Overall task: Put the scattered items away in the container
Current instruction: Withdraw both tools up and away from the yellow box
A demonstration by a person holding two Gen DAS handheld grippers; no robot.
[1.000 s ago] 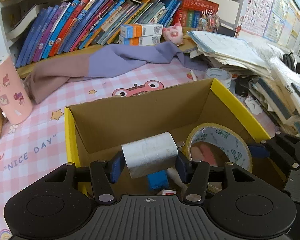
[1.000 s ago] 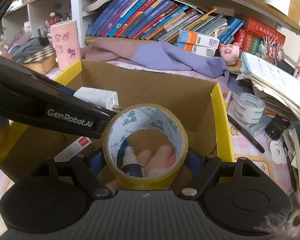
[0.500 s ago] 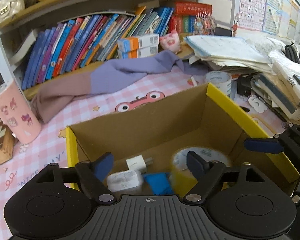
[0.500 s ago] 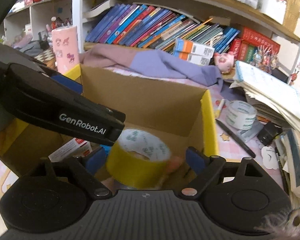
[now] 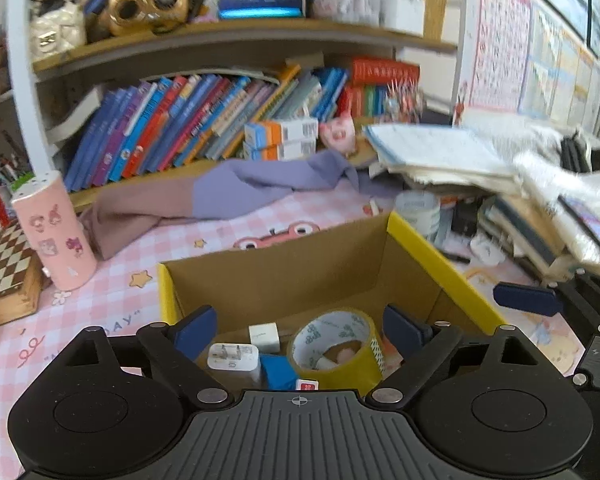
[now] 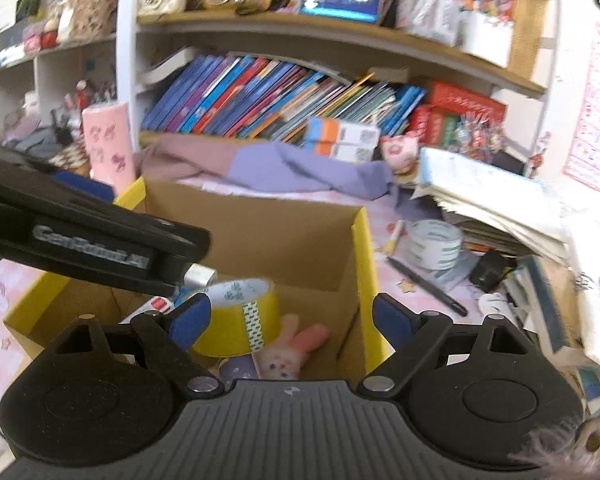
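Left wrist: our left gripper (image 5: 298,330) spread wide, empty, above cardboard box (image 5: 440,256). Yellow tape roll (image 5: 338,354) and white charger (image 5: 233,362) lie inside, at 6 o'clock.

Right wrist: our right gripper (image 6: 290,320) likewise parted, empty; tape roll (image 6: 240,320) in box (image 6: 362,248), pink plush (image 6: 296,344) at its 4 o'clock.

A pink checked tabletop (image 5: 112,300) carries the cardboard box (image 5: 300,268), purple cloth (image 5: 240,188), pink tumbler (image 5: 54,232) and tape roll (image 6: 434,244).
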